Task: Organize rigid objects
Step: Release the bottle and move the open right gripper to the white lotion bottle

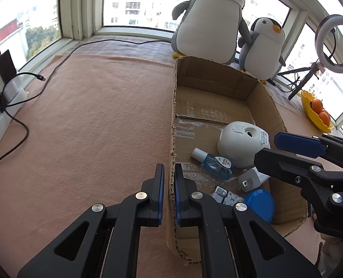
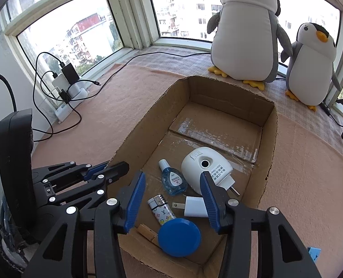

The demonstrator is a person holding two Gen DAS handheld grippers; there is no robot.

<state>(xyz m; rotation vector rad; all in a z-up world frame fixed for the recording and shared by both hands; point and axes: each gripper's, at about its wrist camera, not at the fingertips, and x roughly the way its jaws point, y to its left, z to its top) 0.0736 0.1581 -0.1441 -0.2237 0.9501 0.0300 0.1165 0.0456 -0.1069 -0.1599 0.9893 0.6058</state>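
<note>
**Right tongs spread over box, left tongs pinching box wall**

Pink felt-covered worktop point(image 1: 90, 115) carries an open brown cardboard box point(image 2: 220, 92), long axis running 6 to 12 o'clock in the right wrist view. All loose items lie in the box's near half.

Largest item: white rounded plastic plug-in device point(image 2: 204, 164), about 1 o'clock from the right tongs point(image 2: 172, 200). Then a round blue plastic disc point(image 2: 179, 236) at 6 o'clock, right under the tongs. White wall charger block point(image 2: 194, 206) lies just inside the right-hand finger, prongs toward 9 o'clock. Small clear-blue liquid bottle with white cap point(image 2: 172, 178) at 12 o'clock, long axis 11 to 5. Patterned pocket lighter point(image 2: 161, 210) between the fingers, long axis 11 to 5. Wooden clothespin point(image 2: 146, 231) at 7 o'clock by the near wall.

Right tongs: moderately wide, nothing pressed; lighter and charger sit below the gap, so the right hand is nearer to everything. Pitched steeply down over the box.

Left tongs point(image 1: 169, 194): narrow, clamped on the box's left wall, also tilted down; judged to be steadying the box.
</note>
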